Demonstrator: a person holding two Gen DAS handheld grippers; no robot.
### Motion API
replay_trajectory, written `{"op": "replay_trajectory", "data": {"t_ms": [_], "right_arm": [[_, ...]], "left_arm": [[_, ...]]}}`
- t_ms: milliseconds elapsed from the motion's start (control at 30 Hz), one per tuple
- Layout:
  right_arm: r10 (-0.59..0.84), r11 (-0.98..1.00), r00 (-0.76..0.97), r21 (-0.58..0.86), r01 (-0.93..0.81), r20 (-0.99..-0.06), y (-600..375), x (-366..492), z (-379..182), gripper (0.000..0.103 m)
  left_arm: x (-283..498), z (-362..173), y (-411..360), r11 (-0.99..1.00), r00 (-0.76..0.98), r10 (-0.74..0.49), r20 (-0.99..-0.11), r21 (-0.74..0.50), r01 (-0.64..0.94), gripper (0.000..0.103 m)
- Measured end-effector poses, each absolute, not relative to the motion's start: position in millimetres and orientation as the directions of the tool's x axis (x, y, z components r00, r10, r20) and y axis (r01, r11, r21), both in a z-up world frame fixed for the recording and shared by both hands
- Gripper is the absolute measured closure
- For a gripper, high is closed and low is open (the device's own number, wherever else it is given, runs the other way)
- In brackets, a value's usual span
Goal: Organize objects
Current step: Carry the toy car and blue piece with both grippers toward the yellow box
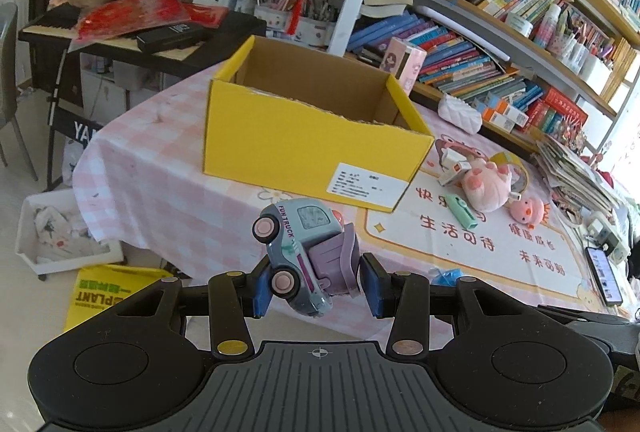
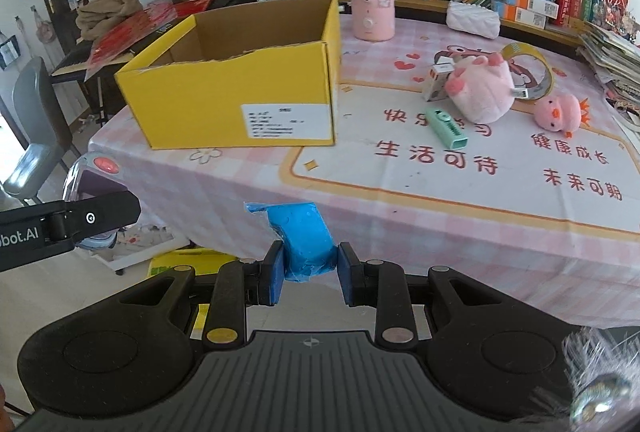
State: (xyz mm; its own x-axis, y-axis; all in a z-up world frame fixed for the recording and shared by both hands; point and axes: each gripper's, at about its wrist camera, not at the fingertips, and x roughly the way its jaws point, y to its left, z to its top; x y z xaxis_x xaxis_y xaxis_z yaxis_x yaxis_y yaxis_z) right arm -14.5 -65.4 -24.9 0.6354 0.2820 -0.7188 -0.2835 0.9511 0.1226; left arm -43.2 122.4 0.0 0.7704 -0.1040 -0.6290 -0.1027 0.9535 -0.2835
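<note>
Left gripper (image 1: 316, 286): the fingers are clamped on a toy truck (image 1: 298, 256), pale blue with pink wheels and a lilac rear section. The truck is held tilted, nose upward and away from the camera, its long axis running roughly along the line of the fingers. It hangs in the air over the near edge of the table (image 1: 160, 192), touching nothing else.

Yellow box (image 1: 308, 136): it stands open-topped on the pink checked cloth, directly ahead of the left gripper and higher in that view. From the left wrist camera the near wall lies between the truck and the opening; nothing can be seen inside past the rim. From the right wrist camera the box (image 2: 236, 100) sits ahead and to the left.

Right gripper (image 2: 311, 272): the fingers are clamped on a blue packet (image 2: 306, 240), soft and wrapped in film, standing up from the pads. It too is clear of the table, above the near edge.

Further right on the table, well apart from both grippers: a pink plush (image 2: 480, 94), a mint green case (image 2: 446, 126), a tape roll (image 2: 532, 72) and a small pink chick toy (image 2: 560, 114).

Judgement: the box is the likely destination. The left hand is the nearer and squarer to it; the right must cross leftward. Each load must clear the near wall before release.
</note>
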Motion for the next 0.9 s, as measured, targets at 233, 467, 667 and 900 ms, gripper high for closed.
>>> {"op": "replay_trajectory", "data": {"t_ms": [233,467,667,900], "right_arm": [[0.277,0.951,0.641,0.108,-0.291,-0.716,-54,-19,-22,0.077],[0.267,0.953,0.648,0.098,-0.286,-0.713,-51,-21,-20,0.077],[0.261,0.955,0.652,0.094,-0.281,-0.712,-49,-20,-19,0.077],[0.264,0.953,0.649,0.089,-0.291,-0.714,-42,-19,-18,0.077]], "left_arm": [[-47,0,133,0.949,0.778,-0.114,-0.618,-0.298,-0.098,0.060],[-47,1,137,0.948,0.782,-0.126,-0.610,-0.306,-0.086,0.060],[-46,1,140,0.948,0.784,-0.133,-0.607,-0.309,-0.079,0.060],[-45,2,145,0.946,0.786,-0.130,-0.604,-0.313,-0.085,0.060]]}}
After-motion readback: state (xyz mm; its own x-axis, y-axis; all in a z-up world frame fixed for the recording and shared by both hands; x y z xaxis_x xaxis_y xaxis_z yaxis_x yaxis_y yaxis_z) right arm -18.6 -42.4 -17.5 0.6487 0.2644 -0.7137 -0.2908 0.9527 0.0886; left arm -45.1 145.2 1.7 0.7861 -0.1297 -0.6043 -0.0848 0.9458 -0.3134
